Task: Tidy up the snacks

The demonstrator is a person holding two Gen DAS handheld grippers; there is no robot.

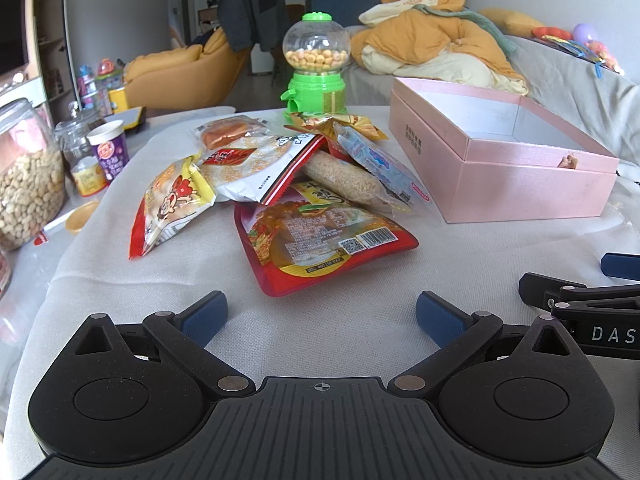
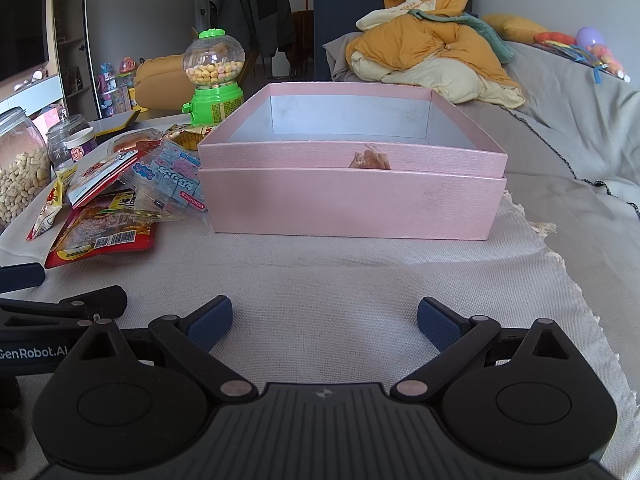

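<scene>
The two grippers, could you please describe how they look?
Both the left gripper and right gripper are matte black, with ribbed bases, round pivot housings, silver rivets and blue textured fingertip pads. White "GenRobot.AI" lettering marks the left one's side.

"DAS" stands on the right hand-held gripper [image 1: 592, 300], "GenRobot.AI" on the left hand-held gripper [image 2: 52, 312].

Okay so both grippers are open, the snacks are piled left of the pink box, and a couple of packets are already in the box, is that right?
Not quite. The pink box has no packets in it: the right wrist view shows bare lining inside. The rest holds: the left gripper and right gripper are open, and the snack pile lies left of the box.
</scene>
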